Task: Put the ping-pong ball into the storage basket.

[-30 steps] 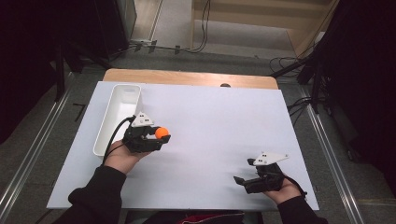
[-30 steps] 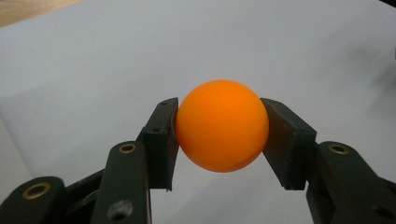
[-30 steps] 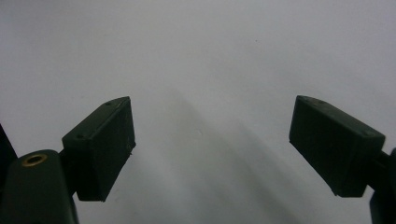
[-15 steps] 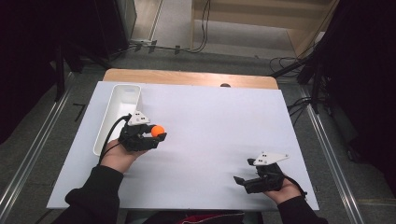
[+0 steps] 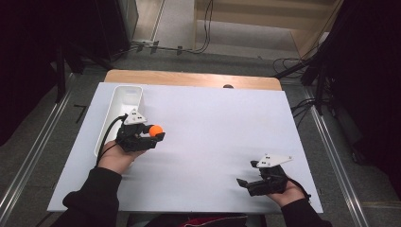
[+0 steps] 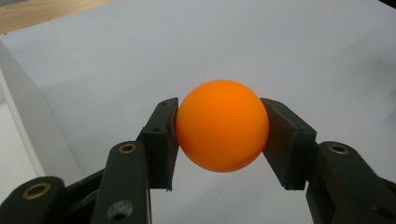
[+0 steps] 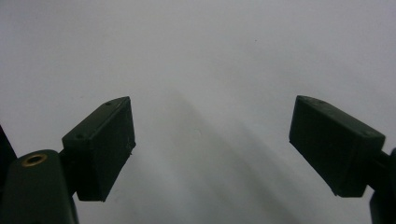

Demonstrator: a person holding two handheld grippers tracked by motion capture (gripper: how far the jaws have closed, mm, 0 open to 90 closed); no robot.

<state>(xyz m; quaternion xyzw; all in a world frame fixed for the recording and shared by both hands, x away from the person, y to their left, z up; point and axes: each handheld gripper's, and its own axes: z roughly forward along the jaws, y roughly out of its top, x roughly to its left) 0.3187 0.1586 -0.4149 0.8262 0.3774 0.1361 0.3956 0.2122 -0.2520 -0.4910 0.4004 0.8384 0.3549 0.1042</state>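
Note:
An orange ball (image 5: 155,130) is clamped between the two black jaws of my left gripper (image 5: 156,133), held above the white table (image 5: 213,123) near its left side, just right of the white tray (image 5: 124,101). In the left gripper view the ball (image 6: 222,125) sits squarely between both pads (image 6: 164,135), which press on its sides. My right gripper (image 5: 247,176) rests near the table's front right corner, its jaws wide apart. The right gripper view has nothing but bare table between its fingertips (image 7: 212,140).
The long white tray stands along the table's left edge, with its wall (image 6: 28,121) close at the left of the left gripper view. A wooden strip (image 5: 189,79) borders the far edge. Cables and dark stands lie on the floor beyond.
My left hand has drifted slightly left and toward the tray with the ball still held. The right hand has stayed put.

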